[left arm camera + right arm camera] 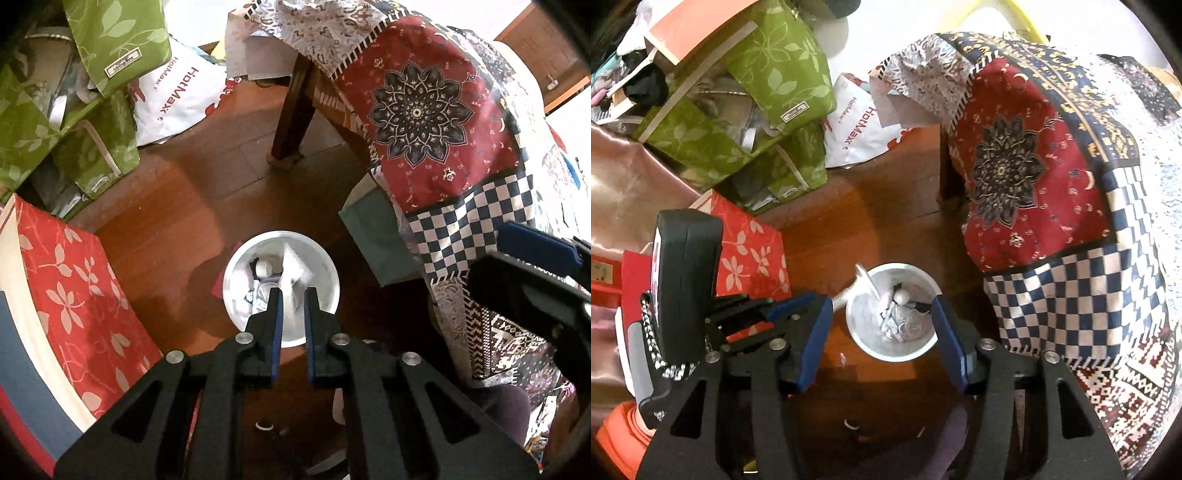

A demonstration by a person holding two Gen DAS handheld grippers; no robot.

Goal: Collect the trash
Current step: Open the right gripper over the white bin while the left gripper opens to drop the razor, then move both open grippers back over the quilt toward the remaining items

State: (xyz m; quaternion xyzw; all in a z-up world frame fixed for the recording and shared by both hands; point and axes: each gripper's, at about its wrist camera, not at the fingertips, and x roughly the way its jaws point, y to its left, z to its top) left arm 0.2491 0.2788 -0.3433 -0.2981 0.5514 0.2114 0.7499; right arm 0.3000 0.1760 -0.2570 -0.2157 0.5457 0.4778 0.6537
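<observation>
A white round trash bin (pixel 325 280) stands on the wooden floor and holds several crumpled scraps. It also shows in the right wrist view (pixel 857 325). My left gripper (pixel 293 293) hangs right above the bin, shut on a white piece of paper (pixel 293 266) that sticks out past its tips over the bin. In the right wrist view that paper (pixel 862 282) hangs over the bin's left rim. My right gripper (pixel 881 308) is open and empty, its jaws wide on either side of the bin, above it.
A patchwork cloth (pixel 443 147) drapes over a table at the right, with a wooden table leg (pixel 291 114) behind the bin. Green leaf-print bags (pixel 110 48), a white HotMax bag (pixel 177 99) and a red leaf-print box (pixel 74 295) crowd the left. A small ring (pixel 852 424) lies on the floor.
</observation>
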